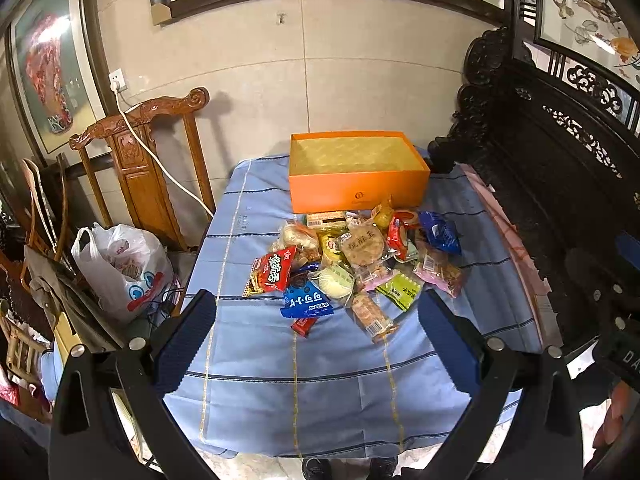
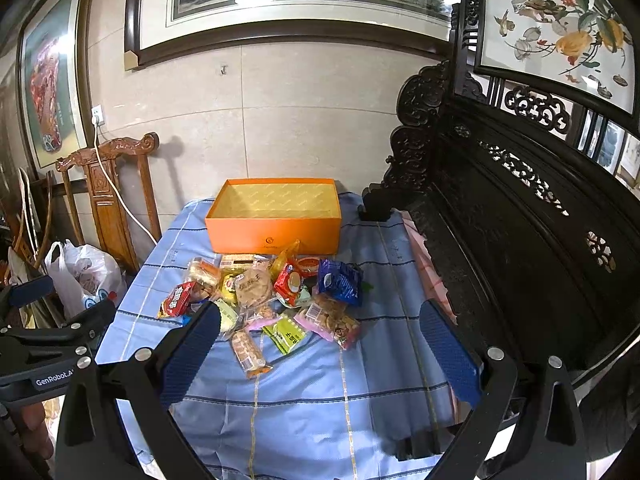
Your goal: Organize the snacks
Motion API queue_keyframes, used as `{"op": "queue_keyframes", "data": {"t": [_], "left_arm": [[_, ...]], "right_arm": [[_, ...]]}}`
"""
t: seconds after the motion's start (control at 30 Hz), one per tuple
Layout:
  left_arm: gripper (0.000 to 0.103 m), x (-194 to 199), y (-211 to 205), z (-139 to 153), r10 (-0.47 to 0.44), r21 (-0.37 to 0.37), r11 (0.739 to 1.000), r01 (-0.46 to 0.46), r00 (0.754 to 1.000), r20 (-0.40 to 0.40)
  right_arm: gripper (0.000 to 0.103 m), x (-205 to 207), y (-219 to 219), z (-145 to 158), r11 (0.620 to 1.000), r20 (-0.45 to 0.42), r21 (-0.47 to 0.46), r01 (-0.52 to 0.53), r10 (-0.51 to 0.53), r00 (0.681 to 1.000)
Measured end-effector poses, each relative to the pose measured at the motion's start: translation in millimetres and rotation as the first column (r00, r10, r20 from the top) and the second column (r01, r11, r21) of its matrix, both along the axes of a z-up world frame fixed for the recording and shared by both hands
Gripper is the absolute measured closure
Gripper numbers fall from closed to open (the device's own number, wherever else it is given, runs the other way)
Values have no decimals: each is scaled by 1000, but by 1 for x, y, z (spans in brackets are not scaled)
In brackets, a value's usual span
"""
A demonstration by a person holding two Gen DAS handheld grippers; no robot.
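Note:
An open orange box stands empty at the far side of the blue-cloth table. Just in front of it lies a heap of wrapped snacks: a red packet, a blue packet, a round biscuit pack, a dark blue bag. My left gripper hovers open over the near side of the heap, holding nothing. My right gripper is open too, above the heap's right part, holding nothing.
A carved wooden chair and a white plastic bag stand left of the table. A dark carved bench runs along the right. A white cable hangs from a wall socket. The left gripper's body shows at the right wrist view's left edge.

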State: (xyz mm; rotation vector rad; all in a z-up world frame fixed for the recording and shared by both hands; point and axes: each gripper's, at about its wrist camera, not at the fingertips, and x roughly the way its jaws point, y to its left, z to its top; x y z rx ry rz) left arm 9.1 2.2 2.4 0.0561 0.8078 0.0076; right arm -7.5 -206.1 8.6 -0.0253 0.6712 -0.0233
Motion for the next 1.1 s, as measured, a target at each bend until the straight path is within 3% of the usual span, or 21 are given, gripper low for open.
{"op": "queue_keyframes", "data": {"t": [1.1], "left_arm": [[4,1,8,-12,12,-16,1000,-12,1000,-26]], "right_arm": [[3,0,5,-9,1000,-14,3,5,-4,1000]]}}
